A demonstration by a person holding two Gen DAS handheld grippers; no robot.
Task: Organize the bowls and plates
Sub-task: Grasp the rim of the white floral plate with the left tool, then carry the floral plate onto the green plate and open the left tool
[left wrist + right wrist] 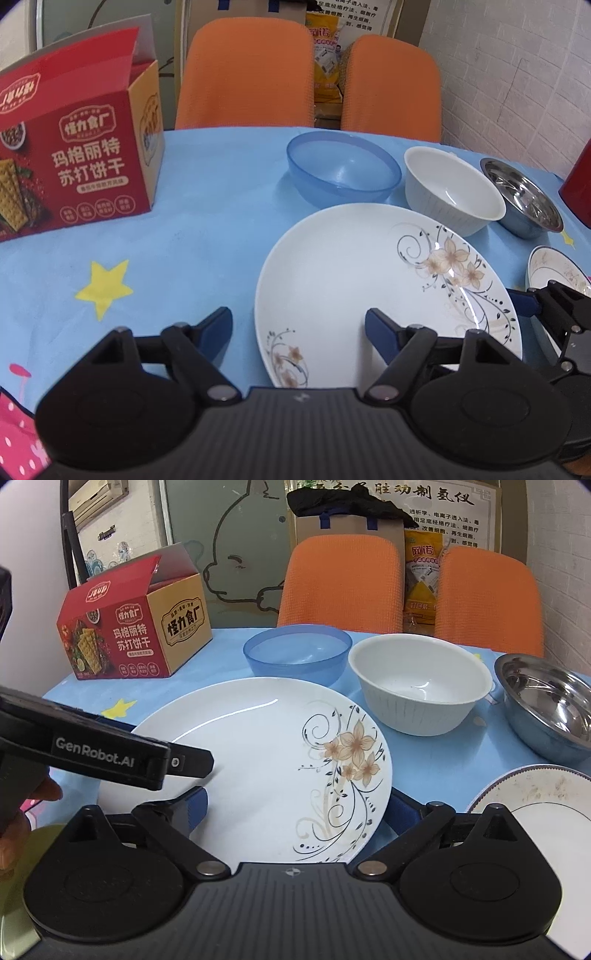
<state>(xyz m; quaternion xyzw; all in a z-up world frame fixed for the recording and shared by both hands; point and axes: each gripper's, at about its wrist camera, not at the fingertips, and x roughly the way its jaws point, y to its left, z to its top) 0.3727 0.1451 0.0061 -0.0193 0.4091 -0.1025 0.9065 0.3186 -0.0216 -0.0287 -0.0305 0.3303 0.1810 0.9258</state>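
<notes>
Both grippers stand unclenched: left gripper (pixel 298 326) straddles the near-left rim of the flowered plate (pixel 354 280), right gripper (pixel 297 806) spans its near edge, bowls beyond.

both wrist views look steeply down, close over the flowered plate (pixel 351 280), shared from opposite edges.

- Setting was judged a home dining corner.
- A table (pixel 229 664) under a blue star-print cloth was seen.
- Two orange chairs (pixel 343 579) were noted behind.
</notes>
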